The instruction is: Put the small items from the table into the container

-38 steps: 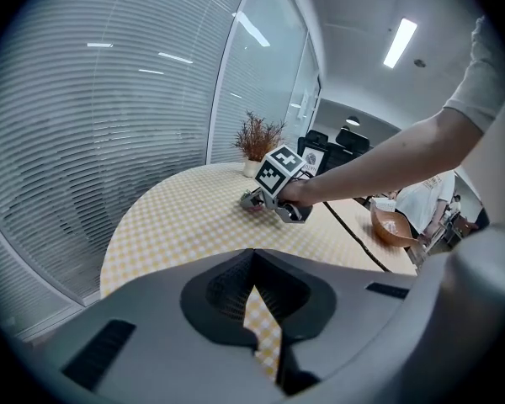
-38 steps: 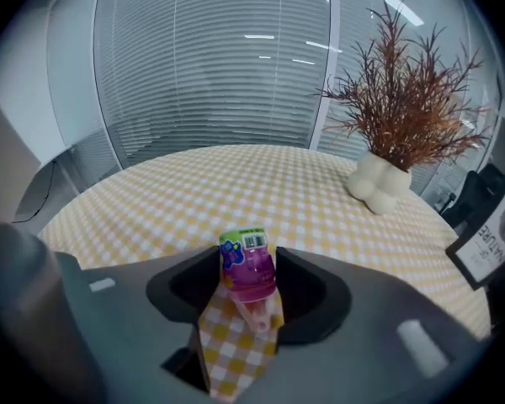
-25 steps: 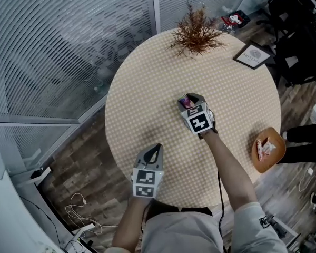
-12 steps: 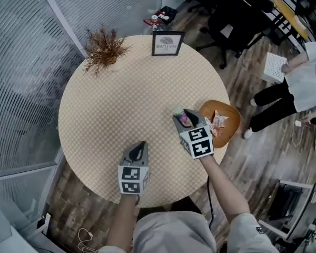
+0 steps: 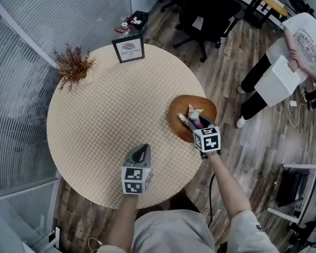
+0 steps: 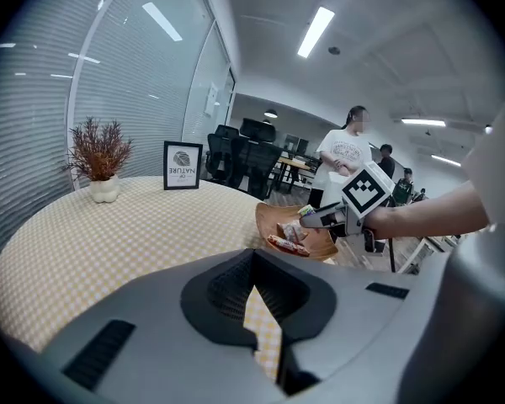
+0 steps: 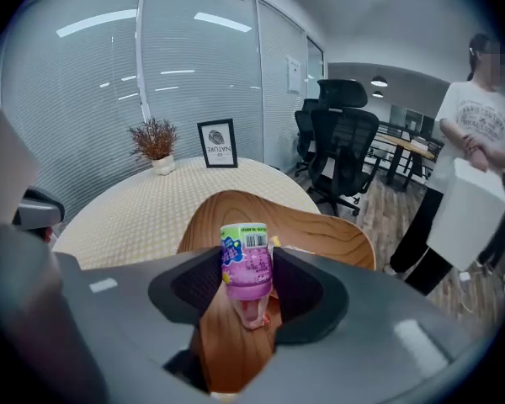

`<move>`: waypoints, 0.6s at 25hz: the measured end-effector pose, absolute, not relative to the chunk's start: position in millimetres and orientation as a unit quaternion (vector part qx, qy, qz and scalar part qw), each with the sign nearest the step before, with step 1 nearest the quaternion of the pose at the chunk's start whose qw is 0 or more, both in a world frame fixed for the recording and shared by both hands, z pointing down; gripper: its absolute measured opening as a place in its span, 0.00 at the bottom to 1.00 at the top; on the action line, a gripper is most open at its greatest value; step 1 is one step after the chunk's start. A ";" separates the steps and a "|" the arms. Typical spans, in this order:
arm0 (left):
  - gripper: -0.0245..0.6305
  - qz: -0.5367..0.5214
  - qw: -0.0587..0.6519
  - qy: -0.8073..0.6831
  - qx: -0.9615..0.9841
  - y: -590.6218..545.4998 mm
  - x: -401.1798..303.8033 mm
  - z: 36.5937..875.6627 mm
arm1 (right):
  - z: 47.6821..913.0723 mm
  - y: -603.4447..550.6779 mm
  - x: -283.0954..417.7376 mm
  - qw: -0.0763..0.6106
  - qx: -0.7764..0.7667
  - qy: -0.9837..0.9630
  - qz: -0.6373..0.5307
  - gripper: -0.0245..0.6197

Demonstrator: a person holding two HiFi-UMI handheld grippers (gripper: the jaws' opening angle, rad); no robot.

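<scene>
Jaws of the left hand-held gripper (image 5: 141, 151) are pressed together with nothing between them, over the round surface (image 5: 105, 115) toward 5 o'clock. At 3 o'clock, the right hand-held gripper (image 5: 194, 122) is clamped on a small pink bottle (image 7: 247, 269) above the wooden container (image 5: 176, 107), where wrapped snacks (image 5: 194, 112) lie.

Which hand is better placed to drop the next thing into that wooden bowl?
Right. The right gripper holds a small pink bottle over the wooden bowl. The left gripper is shut on nothing, over the table beside the bowl.
</scene>
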State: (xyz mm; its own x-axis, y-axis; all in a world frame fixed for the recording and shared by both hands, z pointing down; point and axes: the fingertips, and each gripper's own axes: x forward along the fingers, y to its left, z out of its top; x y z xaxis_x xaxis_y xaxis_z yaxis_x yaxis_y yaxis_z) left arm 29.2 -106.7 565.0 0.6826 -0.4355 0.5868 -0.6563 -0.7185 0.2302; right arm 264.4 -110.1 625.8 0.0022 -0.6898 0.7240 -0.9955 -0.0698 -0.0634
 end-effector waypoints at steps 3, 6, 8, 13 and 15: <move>0.04 0.260 0.218 -0.315 0.886 -105.0 30.4 567.4 | 635.4 -107.5 267.0 0.239 0.657 -0.639 0.321 0.31; 0.04 0.261 0.221 -0.324 0.882 -102.3 28.6 569.4 | 637.9 -104.5 267.7 0.238 0.656 -0.641 0.320 0.31; 0.04 0.262 0.222 -0.328 0.880 -99.7 28.0 570.3 | 629.2 -103.3 266.0 0.237 0.656 -0.649 0.305 0.31; 0.04 0.257 0.226 -0.342 0.875 -97.0 21.8 567.6 | 568.7 -105.5 222.6 0.199 0.635 -0.702 0.254 0.27; 0.04 0.252 0.228 -0.351 0.873 -98.7 15.0 563.7 | 538.6 -108.3 190.1 0.167 0.621 -0.729 0.235 0.17</move>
